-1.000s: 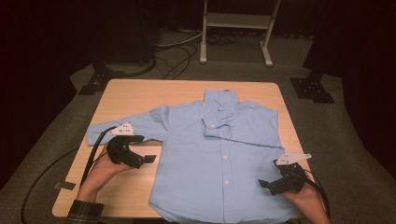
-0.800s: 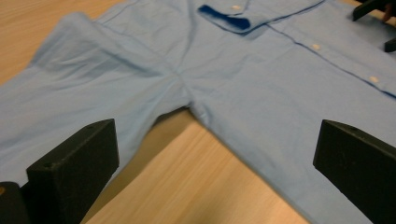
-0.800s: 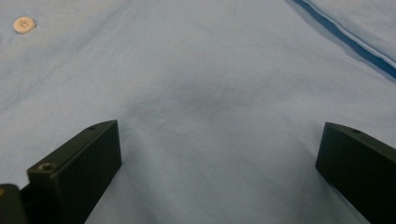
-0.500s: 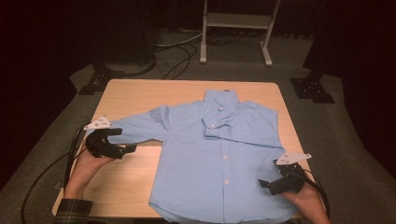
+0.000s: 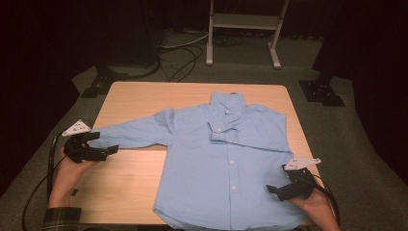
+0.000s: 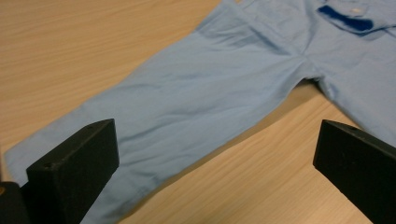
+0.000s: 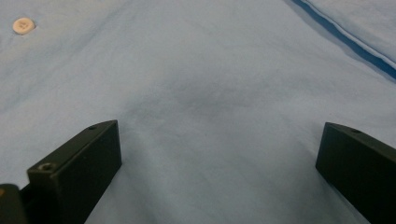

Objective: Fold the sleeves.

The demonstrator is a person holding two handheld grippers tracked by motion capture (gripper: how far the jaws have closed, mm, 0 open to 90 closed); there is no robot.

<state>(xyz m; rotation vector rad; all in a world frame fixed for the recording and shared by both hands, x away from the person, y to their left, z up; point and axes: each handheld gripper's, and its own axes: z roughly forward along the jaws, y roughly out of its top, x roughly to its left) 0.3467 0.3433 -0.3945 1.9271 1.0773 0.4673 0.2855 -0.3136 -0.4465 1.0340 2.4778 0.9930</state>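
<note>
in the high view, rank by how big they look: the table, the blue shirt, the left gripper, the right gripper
1. table
2. blue shirt
3. left gripper and right gripper: they look about alike, so no ranking between them.

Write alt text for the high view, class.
A light blue shirt lies flat on a wooden table, one sleeve stretched left. The left claw sits open at its cuff; the right claw rests open on the hem.

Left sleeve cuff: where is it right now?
In the high view the cuff lies at the table's left edge, right beside the open left gripper, sleeve stretched out from the shirt.
</note>
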